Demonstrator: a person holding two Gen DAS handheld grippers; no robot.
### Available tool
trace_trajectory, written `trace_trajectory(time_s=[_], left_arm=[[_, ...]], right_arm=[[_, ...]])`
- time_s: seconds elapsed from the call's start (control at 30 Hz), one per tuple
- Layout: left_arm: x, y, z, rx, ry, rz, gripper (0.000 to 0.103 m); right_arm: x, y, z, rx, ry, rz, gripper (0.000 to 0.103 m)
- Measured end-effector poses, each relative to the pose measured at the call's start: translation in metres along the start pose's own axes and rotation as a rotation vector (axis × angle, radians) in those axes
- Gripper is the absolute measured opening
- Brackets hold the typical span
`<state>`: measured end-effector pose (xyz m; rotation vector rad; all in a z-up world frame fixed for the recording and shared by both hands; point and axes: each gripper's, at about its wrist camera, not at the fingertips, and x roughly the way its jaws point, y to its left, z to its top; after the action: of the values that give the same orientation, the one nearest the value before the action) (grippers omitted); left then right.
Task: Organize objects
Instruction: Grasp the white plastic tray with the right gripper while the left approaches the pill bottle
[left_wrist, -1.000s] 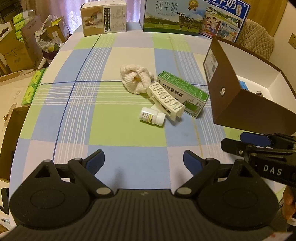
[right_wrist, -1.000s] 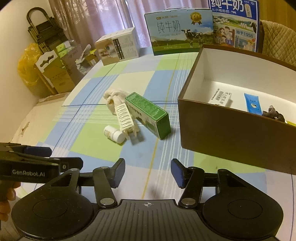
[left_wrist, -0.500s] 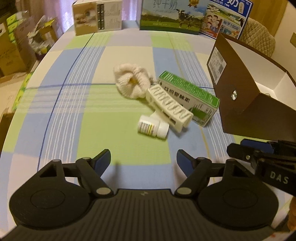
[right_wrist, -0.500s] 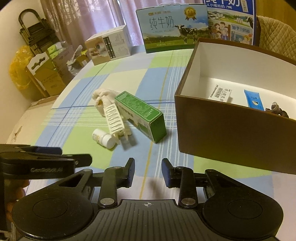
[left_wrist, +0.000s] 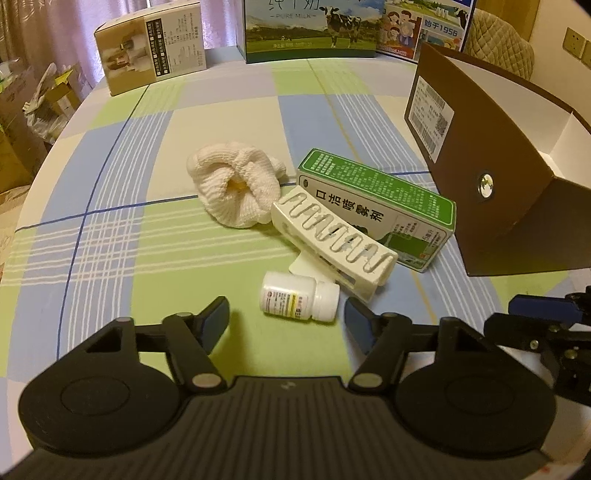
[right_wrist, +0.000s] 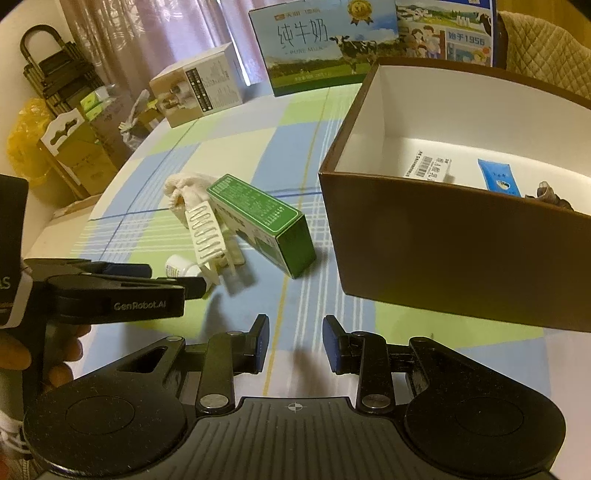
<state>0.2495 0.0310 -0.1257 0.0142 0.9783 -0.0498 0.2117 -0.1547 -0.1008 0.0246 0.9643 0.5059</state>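
Bottle (left_wrist: 299, 298) first: it is small and white with a white cap and a printed label, and it lies on its side low in the middle of the left wrist picture. It sits between the two fingers of your left gripper (left_wrist: 286, 317), which are wide apart and not touching it. So it looks like you are at the reaching step, about to pick it up.

Next you need to slide forward a little, close gently on the round body, then carry it to the brown box (right_wrist: 454, 254) at the right of the frame. It may roll, so squeeze straight across.

Just above the bottle lies a big white clip (left_wrist: 332, 236), touching or nearly touching it. Behind that are a green box (left_wrist: 376, 206) and a white knitted cloth (left_wrist: 236, 184).

Your right gripper (right_wrist: 295, 343) hangs over the tablecloth (left_wrist: 110, 229), fingers a small way apart, holding nothing.
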Motion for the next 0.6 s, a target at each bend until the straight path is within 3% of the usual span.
trace_trajectory(time_s=[0.1, 0.17, 0.3, 0.6], left_arm=[[0.003, 0.001, 0.000, 0.004, -0.001, -0.012, 0.053], [0.003, 0.002, -0.001, 0.000, -0.013, -0.033, 0.042], [-0.001, 0.005, -0.004, -0.011, -0.033, -0.042, 0.042], [-0.018, 0.036, -0.022, -0.089, -0.009, 0.014, 0.042]], right_arm=[[0.001, 0.000, 0.000, 0.001, 0.002, 0.004, 0.030], [0.003, 0.001, 0.000, 0.003, 0.004, 0.012, 0.030], [0.004, 0.004, 0.000, -0.003, -0.003, 0.028, 0.030], [0.013, 0.021, 0.008, -0.059, -0.028, 0.083, 0.030]])
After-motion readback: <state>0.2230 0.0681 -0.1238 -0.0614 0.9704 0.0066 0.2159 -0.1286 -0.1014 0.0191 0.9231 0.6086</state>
